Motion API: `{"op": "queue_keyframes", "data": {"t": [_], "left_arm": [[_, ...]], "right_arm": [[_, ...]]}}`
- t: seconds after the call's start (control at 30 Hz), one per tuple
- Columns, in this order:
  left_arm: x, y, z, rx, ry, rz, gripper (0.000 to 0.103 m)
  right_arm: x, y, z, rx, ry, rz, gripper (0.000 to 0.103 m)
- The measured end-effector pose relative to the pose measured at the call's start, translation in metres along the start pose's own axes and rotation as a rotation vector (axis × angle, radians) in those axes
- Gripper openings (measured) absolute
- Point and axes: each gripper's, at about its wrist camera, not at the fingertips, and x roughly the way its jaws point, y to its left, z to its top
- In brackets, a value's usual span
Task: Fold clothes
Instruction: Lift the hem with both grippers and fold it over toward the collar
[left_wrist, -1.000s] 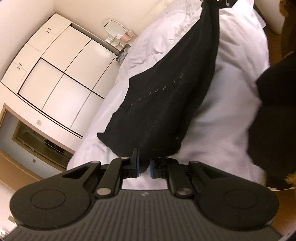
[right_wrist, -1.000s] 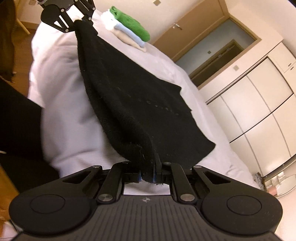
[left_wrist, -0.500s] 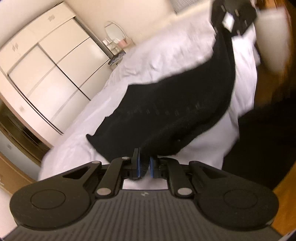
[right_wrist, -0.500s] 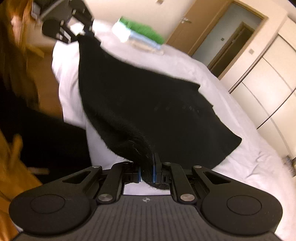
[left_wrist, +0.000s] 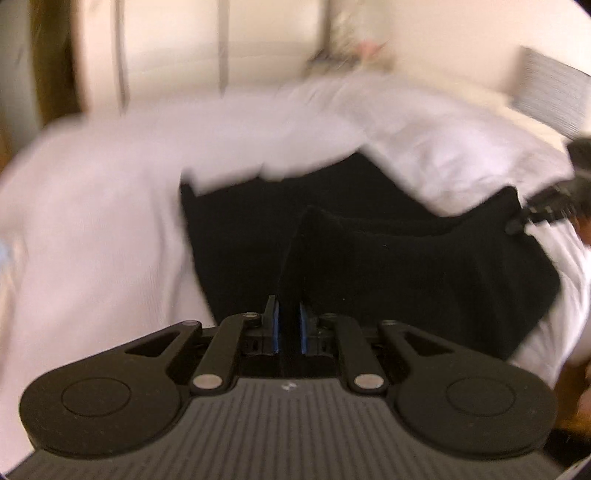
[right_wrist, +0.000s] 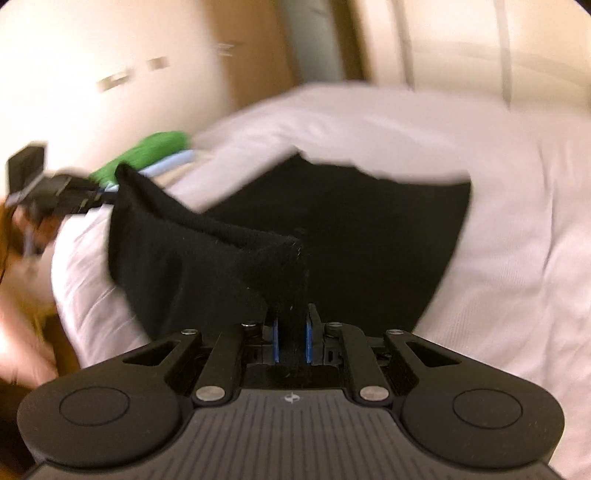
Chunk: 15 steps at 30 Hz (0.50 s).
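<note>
A white bed (left_wrist: 92, 229) fills most of both wrist views, its cover rumpled toward twelve o'clock. Across it lies a black garment (left_wrist: 369, 251), the far part flat on the cover and the near edge lifted in a sagging fold between the two grippers.

Behind the bed stand pale wardrobe doors (left_wrist: 166, 48), blurred.

In the right wrist view a small stack of folded clothes (right_wrist: 155, 151), green on top with pale blue beneath, sits on the bed at about ten o'clock.

The left gripper (left_wrist: 288, 326) is at six o'clock in its own view, its blue pads clamped on a raised corner of the garment. It also shows at nine o'clock in the right view, at the cloth's other corner.

The right gripper (right_wrist: 291, 341) has a thick fold of the black cloth between its blue pads; its jaws are opening slightly, yet the cloth still fills the gap and the pads touch it.
</note>
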Motion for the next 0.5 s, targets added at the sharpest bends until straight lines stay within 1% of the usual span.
{"op": "queue_keyframes", "data": {"t": [0.07,0.1,0.13,0.17,0.2,0.23,0.27,0.33,0.37,0.4,0.43,0.47,0.5], "left_arm": [[0.033,0.023,-0.004,-0.127,0.084,-0.010,0.010],[0.038,0.033,-0.010,-0.199,0.092,-0.038,0.010],[0.035,0.040,-0.017,-0.252,0.081,-0.074,0.011],[0.030,0.044,-0.024,-0.290,0.069,-0.109,0.016],[0.024,0.049,-0.030,-0.326,0.056,-0.143,0.025],[0.018,0.050,-0.035,-0.347,0.044,-0.168,0.028],[0.014,0.049,-0.039,-0.349,0.038,-0.188,0.029],[0.013,0.040,-0.045,-0.301,0.055,-0.185,0.028],[0.013,0.035,-0.047,-0.275,0.059,-0.178,0.023],[0.011,0.032,-0.046,-0.258,0.039,-0.165,0.005],[0.009,0.029,-0.044,-0.241,0.020,-0.153,0.005],[0.007,0.026,-0.043,-0.224,0.001,-0.140,0.004],[0.005,0.023,-0.042,-0.207,-0.018,-0.127,0.004]], "right_arm": [[0.033,-0.024,-0.002,0.131,0.026,-0.037,0.025],[0.046,-0.034,-0.005,0.201,0.040,-0.043,0.025],[0.055,-0.042,-0.010,0.261,0.042,-0.040,0.027],[0.055,-0.047,-0.016,0.296,0.018,-0.023,0.030],[0.050,-0.050,-0.022,0.319,-0.011,-0.005,0.033],[0.045,-0.050,-0.028,0.342,-0.033,0.013,0.039],[0.039,-0.050,-0.033,0.365,-0.055,0.032,0.042],[0.030,-0.049,-0.044,0.398,-0.088,0.061,0.042],[0.029,-0.044,-0.048,0.388,-0.081,0.060,0.035],[0.028,-0.039,-0.051,0.374,-0.072,0.050,0.026],[0.028,-0.033,-0.052,0.354,-0.061,0.025,0.012],[0.026,-0.028,-0.052,0.336,-0.063,-0.001,0.010],[0.020,-0.024,-0.051,0.322,-0.084,-0.030,0.010]]}}
